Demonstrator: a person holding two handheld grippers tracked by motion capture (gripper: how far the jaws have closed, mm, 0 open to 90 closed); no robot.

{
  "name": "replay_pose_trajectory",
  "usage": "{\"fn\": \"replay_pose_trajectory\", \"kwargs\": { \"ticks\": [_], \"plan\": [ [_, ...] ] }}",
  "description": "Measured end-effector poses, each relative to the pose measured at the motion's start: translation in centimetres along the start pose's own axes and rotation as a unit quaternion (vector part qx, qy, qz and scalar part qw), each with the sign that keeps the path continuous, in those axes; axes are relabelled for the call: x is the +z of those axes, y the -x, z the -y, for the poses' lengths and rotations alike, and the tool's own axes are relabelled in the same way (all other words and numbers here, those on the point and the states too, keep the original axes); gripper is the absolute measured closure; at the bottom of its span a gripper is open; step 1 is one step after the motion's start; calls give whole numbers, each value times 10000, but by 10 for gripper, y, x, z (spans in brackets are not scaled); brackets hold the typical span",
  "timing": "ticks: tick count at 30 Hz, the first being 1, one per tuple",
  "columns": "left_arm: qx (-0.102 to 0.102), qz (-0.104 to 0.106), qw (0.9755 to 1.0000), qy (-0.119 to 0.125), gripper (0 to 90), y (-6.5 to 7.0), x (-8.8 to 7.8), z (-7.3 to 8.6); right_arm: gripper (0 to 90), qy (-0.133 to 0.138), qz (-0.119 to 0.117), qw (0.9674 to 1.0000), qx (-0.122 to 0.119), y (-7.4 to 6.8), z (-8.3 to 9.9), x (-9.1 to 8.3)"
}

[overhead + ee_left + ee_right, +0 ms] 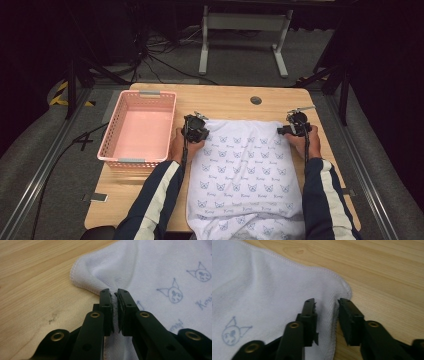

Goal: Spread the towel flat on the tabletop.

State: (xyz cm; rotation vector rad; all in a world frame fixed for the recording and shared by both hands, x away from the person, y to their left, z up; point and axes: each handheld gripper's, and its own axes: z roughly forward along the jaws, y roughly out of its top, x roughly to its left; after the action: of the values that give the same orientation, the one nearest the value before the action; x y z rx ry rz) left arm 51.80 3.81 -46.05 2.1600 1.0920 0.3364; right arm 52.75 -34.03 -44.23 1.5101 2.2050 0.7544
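Two grippers worked a white printed towel [245, 175] spread on the table [225, 97], pink basket [137, 127] at nine o'clock, left gripper [113, 293] fingers clamped on the far-left corner, right gripper [327, 303] fingers apart, straddling the far-right corner

One white terry towel printed with small blue cat-like faces [245, 170]; one pink plastic lattice basket [112, 135]; one light wooden table [225, 97]; two black two-jaw grippers, left [195, 131] and right [295, 125].
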Motion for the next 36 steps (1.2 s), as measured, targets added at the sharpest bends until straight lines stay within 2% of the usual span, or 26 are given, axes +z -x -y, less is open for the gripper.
{"fn": "replay_pose_trajectory", "kwargs": {
  "ticks": [2,3,4,6,10,14,15,17,18,19,20,21,23,24,25,26,27,28,29,30,31,32,33,34,35,36],
  "plan": [
    [-24,-11,10000,-6,832,1,2,-2,792,-82,-41,10000,-14,-2,-4,1],
    [44,-63,10000,-49,832,1,4,-6,824,-96,-50,9999,-33,-3,-5,2],
    [29,-84,9999,-72,832,1,5,-8,837,-101,-29,9999,-63,-4,-6,2],
    [77,-126,9999,-88,832,0,7,-11,856,-68,21,9999,-81,-5,-7,4],
    [-35,-107,9999,-88,835,-2,10,-14,866,28,85,9999,-48,-3,-9,6],
    [-102,-170,9997,-126,838,-5,14,-21,868,83,193,9998,-7,0,-11,7],
    [-156,-249,9995,-108,838,-7,16,-26,869,115,215,9997,-7,0,-12,6],
    [-302,-270,9991,94,840,-6,14,-32,869,314,170,9993,82,2,-16,2],
    [-321,-292,9987,253,841,-5,11,-34,869,410,155,9990,73,3,-18,0],
    [-321,-292,9987,253,841,-5,11,-34,869,410,155,9990,73,3,-18,0],
    [-330,-258,9983,398,841,-3,7,-36,870,491,145,9987,61,2,-20,-3],
    [-261,-132,9984,487,841,0,0,-40,870,708,-52,9975,19,-1,-25,-12],
    [-182,-145,9985,501,841,2,-5,-43,870,763,-100,9970,13,-2,-26,-15],
    [-87,-81,9981,600,841,2,-12,-45,870,817,-136,9965,-65,-4,-28,-20],
    [-43,25,9979,645,840,3,-22,-47,870,986,-323,9944,-214,-11,-30,-33],
    [76,62,9974,714,840,6,-33,-47,870,1047,-400,9934,-261,-14,-30,-37],
    [76,62,9974,714,840,6,-33,-47,870,1047,-400,9934,-261,-14,-30,-37],
    [218,173,9970,721,840,8,-42,-45,870,1099,-470,9923,-330,-17,-29,-42],
    [395,261,9961,744,840,12,-54,-40,870,1135,-557,9910,-448,-22,-27,-49],
    [395,261,9961,744,840,12,-54,-40,870,1135,-557,9910,-448,-22,-27,-49],
    [459,368,9957,713,840,15,-61,-35,870,1189,-728,9883,-613,-29,-23,-59],
    [596,451,9942,779,840,18,-68,-28,870,1230,-821,9867,-671,-33,-19,-65],
    [612,545,9937,764,840,22,-75,-19,870,1289,-1041,9822,-885,-41,-9,-79],
    [672,611,9933,708,840,24,-79,-14,870,1289,-1041,9822,-885,-41,-9,-79],
    [726,711,9918,773,839,28,-86,-4,870,1284,-1127,9809,-935,-44,-5,-83],
    [764,756,9910,802,839,31,-91,3,870,1306,-1239,9774,-1105,-48,3,-90]
  ]
}}
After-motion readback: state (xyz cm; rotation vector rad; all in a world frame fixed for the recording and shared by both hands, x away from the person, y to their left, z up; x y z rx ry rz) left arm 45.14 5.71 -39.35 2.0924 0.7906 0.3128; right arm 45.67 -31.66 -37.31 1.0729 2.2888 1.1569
